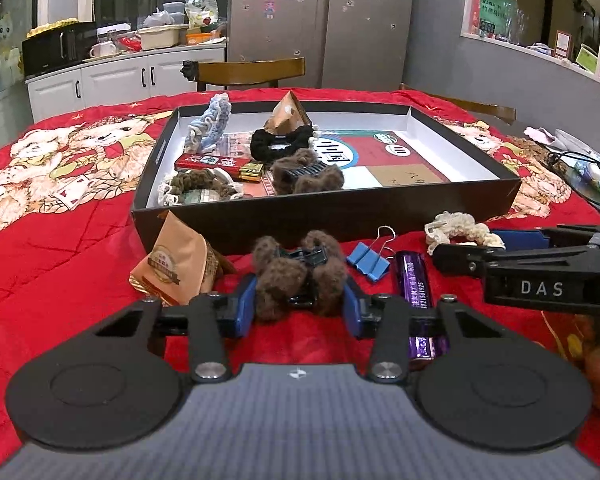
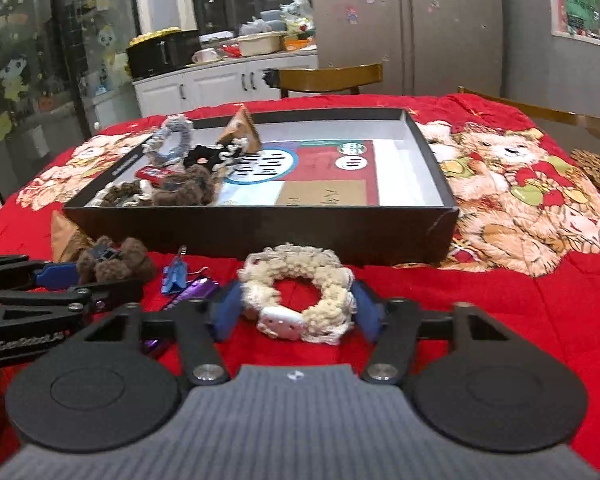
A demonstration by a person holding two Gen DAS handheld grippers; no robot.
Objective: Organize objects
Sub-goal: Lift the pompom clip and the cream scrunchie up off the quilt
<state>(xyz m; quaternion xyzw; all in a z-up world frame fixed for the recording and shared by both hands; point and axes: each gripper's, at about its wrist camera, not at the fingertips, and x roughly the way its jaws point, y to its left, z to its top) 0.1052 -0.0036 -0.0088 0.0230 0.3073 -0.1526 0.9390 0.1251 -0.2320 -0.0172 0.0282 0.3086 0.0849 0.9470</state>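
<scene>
A brown furry hair claw (image 1: pixel 284 280) lies on the red cloth in front of the black box (image 1: pixel 300 220). My left gripper (image 1: pixel 300 304) has its blue pads against both sides of it; the same claw (image 2: pixel 116 258) shows at the left of the right wrist view. A cream knitted scrunchie (image 2: pixel 331 280) with a small white face charm sits between the blue pads of my right gripper (image 2: pixel 298 308), which touch its two sides. That scrunchie (image 1: pixel 459 228) also appears at the right of the left wrist view. The box (image 2: pixel 260 228) holds several scrunchies, another brown claw, packets and cards.
A blue binder clip (image 1: pixel 367 262) and a purple bar (image 1: pixel 413 292) lie between the two grippers. A tan packet (image 1: pixel 172 264) leans by the box's front left corner. Cables and small items (image 1: pixel 579 176) sit at the table's right edge. Wooden chairs stand behind the table.
</scene>
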